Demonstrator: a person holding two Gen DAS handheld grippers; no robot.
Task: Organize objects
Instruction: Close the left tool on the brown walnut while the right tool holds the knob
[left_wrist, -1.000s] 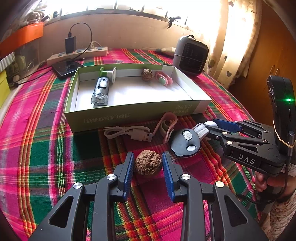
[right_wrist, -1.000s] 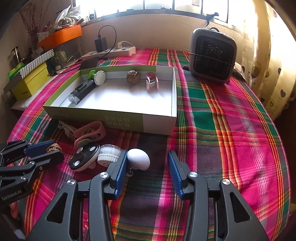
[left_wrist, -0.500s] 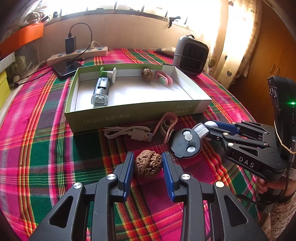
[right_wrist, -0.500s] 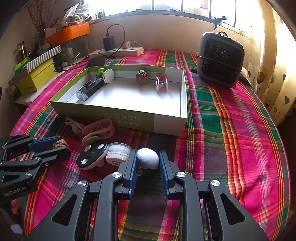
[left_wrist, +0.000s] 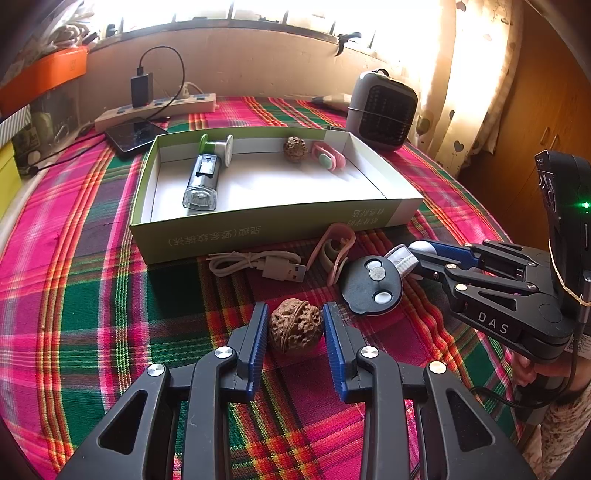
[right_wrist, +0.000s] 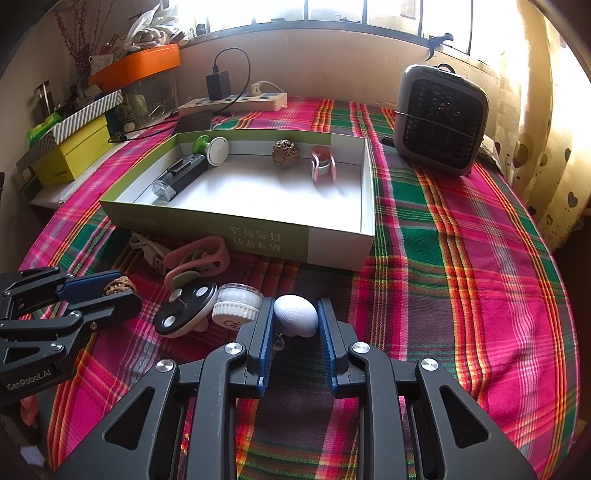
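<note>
In the box (right_wrist: 332, 243): four items placed, several left outside.
Right claw (right_wrist: 294, 325) clenched on white egg (right_wrist: 295, 315); left claw (left_wrist: 293, 325) closing around walnut (left_wrist: 294, 326).

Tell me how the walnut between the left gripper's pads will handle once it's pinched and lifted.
The walnut looks hard and rigid, so it shouldn't squash. Its rounded shape may roll if nudged. The wrinkled shell likely grips well as the left gripper is closing around it.

Sunlit window (right_wrist: 332, 11), heart-print curtain (left_wrist: 476, 74), plaid tablecloth (right_wrist: 461, 258), beige wall (right_wrist: 332, 62).
</note>
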